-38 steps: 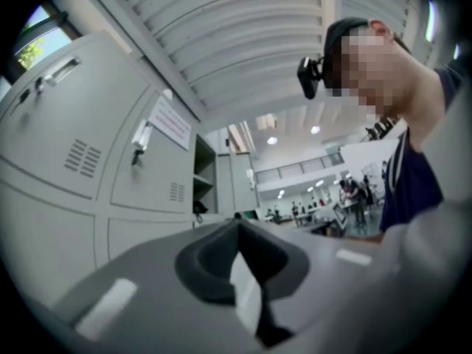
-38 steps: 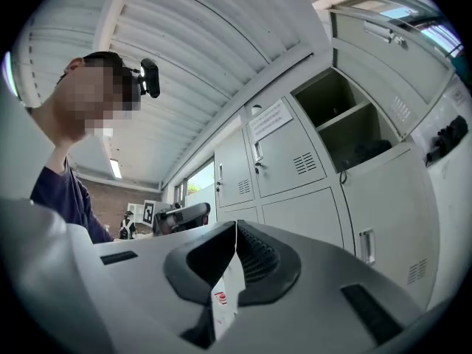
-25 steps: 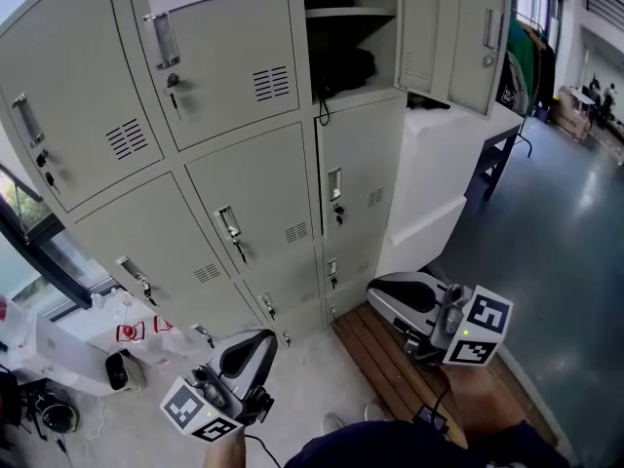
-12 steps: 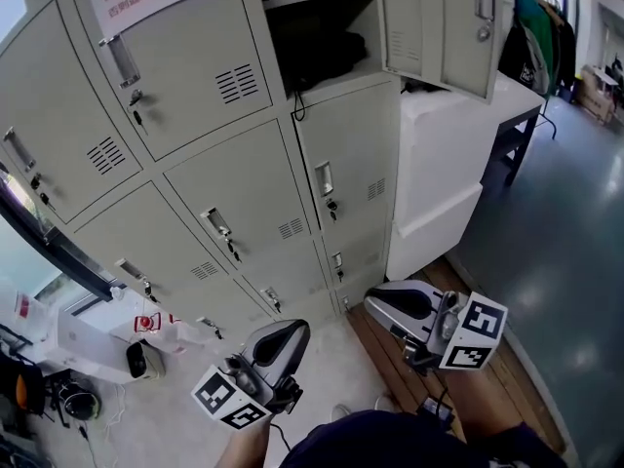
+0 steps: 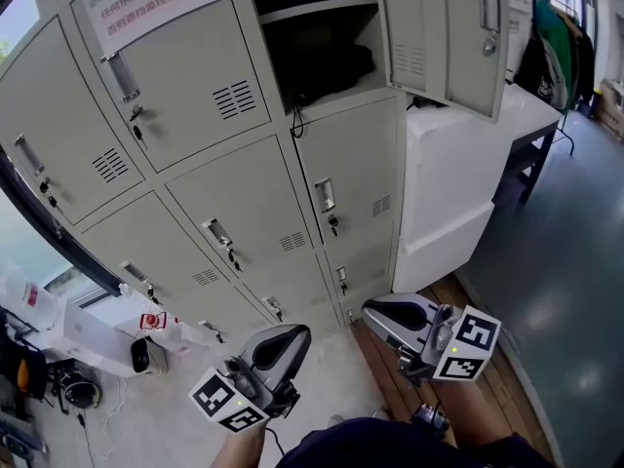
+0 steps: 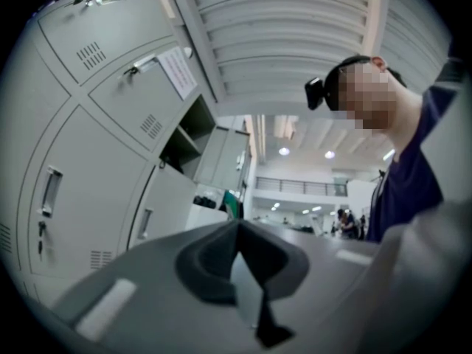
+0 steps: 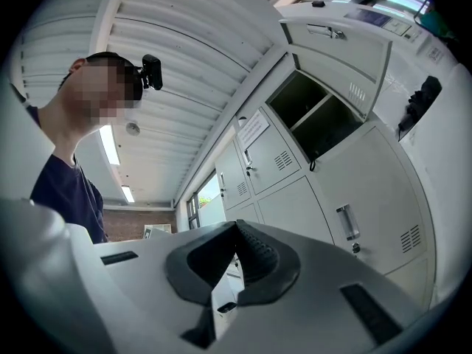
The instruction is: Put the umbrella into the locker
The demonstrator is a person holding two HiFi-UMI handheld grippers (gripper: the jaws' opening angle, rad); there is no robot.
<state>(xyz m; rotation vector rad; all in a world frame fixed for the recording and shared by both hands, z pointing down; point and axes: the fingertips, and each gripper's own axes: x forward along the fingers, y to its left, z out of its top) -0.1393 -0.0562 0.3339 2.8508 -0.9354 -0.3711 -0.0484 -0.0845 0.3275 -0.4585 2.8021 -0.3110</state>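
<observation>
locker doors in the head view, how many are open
1: the door at top right, swung out from its dark compartment. The other doors in view are shut; higher rows are cut off.

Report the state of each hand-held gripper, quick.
Left hand-held gripper: closed, holding nothing.
Right hand-held gripper: closed, holding nothing.

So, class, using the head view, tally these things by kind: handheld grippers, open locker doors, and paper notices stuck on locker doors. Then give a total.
Grippers: 2 (left gripper, right gripper)
Open locker door: 1
Paper notice: 1
Total: 4
</observation>
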